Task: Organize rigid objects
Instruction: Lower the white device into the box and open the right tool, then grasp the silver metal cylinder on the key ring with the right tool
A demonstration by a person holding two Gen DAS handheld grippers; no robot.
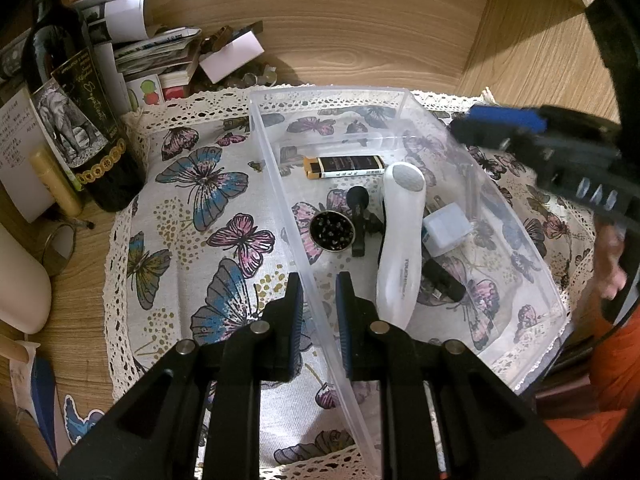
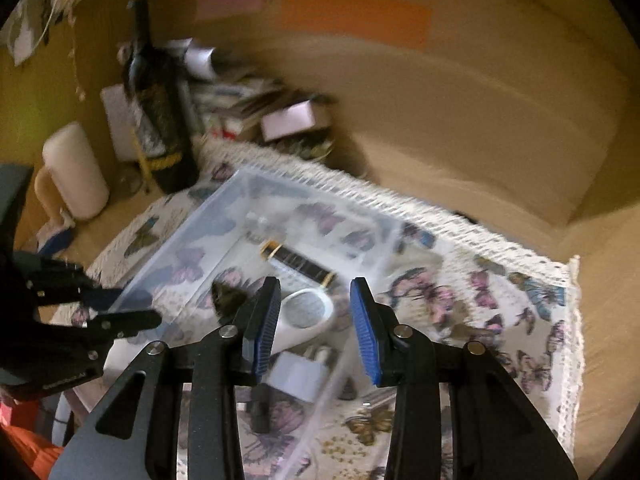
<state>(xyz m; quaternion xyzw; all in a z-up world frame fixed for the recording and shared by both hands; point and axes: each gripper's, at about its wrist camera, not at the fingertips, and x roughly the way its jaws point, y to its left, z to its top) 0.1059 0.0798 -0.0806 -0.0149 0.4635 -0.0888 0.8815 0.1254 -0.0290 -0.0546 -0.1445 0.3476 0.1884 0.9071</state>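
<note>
A clear plastic bin (image 1: 404, 94) lies on a butterfly-print cloth (image 1: 208, 184). It holds a black-and-orange lighter (image 1: 344, 166), a white handheld device (image 1: 400, 240), a round black tin (image 1: 332, 232), a black clip microphone (image 1: 360, 208), a white charger cube (image 1: 446, 230) and a black plug (image 1: 442, 284). My left gripper (image 1: 318, 300) straddles the bin's left wall, fingers partly open, one inside and one outside. My right gripper (image 2: 314, 316) is open and empty above the bin (image 2: 224, 204); the white device (image 2: 306, 314) and lighter (image 2: 298, 262) show between its fingers. It also shows in the left wrist view (image 1: 520, 128).
A dark wine bottle (image 1: 76, 120), a yellow tube (image 1: 58, 184), papers and small boxes (image 1: 160, 56) crowd the back left. A white cylinder (image 2: 76, 172) stands at the left. Wooden walls (image 1: 360, 28) enclose the desk. The right wrist view is motion-blurred.
</note>
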